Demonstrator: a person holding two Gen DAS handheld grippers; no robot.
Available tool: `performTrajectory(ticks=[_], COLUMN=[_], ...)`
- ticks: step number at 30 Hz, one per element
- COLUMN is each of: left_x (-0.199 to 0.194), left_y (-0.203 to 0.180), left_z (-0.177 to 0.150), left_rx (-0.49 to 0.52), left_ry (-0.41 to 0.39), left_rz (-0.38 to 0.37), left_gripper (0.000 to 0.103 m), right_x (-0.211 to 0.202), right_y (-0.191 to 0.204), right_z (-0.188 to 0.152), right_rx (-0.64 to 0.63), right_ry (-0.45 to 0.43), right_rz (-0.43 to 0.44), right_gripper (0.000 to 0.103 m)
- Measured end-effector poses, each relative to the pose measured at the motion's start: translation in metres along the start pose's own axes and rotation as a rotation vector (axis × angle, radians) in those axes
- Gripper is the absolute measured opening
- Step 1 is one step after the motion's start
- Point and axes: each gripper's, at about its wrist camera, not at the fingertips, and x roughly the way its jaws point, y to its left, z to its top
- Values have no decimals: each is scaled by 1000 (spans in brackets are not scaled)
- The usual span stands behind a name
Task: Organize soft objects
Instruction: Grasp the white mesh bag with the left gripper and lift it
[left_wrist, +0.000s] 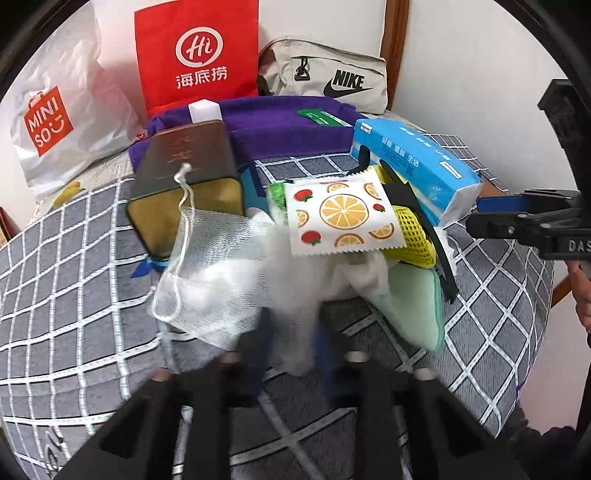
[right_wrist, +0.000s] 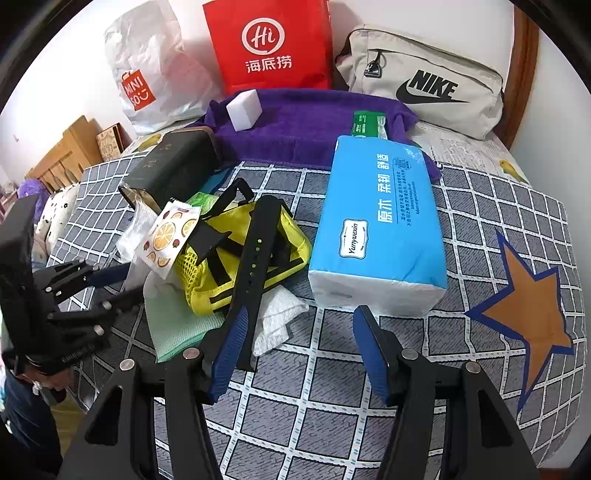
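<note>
My left gripper (left_wrist: 291, 347) sits low in the left wrist view, blurred, its blue pads closed on a fold of a white mesh pouch (left_wrist: 207, 273) with a drawstring. The pouch hangs in front of a black tin box (left_wrist: 184, 173). Behind lie a fruit-printed sachet (left_wrist: 340, 218), a yellow mesh bag (left_wrist: 413, 236) and a green cloth (left_wrist: 410, 310). My right gripper (right_wrist: 299, 325) stands open over the checked cover, just before a blue tissue pack (right_wrist: 376, 221). A white cloth (right_wrist: 277, 321) and a black strap (right_wrist: 255, 258) lie by its left finger.
A purple towel (right_wrist: 303, 125) with a white sponge block (right_wrist: 243, 109) lies behind the pile. Against the wall stand a red paper bag (right_wrist: 269, 44), a white plastic bag (right_wrist: 147, 74) and a beige sports bag (right_wrist: 424, 81). The bed's edge drops off on the left.
</note>
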Motion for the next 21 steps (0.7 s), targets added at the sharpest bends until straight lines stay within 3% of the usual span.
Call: performTrajectory(ticks=[8, 14, 15, 18, 21], left_x=[-18, -17, -18, -15, -11], left_y=[38, 48, 50, 51, 51], left_z=[-10, -20, -20, -14, -6], left_rx=[-103, -160, -174, -180, -161], left_ry=[-8, -2, -13, -35, -58], left_rz=[50, 7, -4, 16, 89], left_gripper=[8, 16, 25, 71, 73], right_x=[6, 7, 7, 7, 9], right_y=[7, 14, 15, 17, 17], right_z=[-2, -1, -1, -1, -1], right_rx=[-10, -27, -32, -41, -39], right_ry=[10, 12, 11, 14, 22], right_rz=[24, 31, 30, 25, 25], right_gripper=[59, 59, 59, 59, 59])
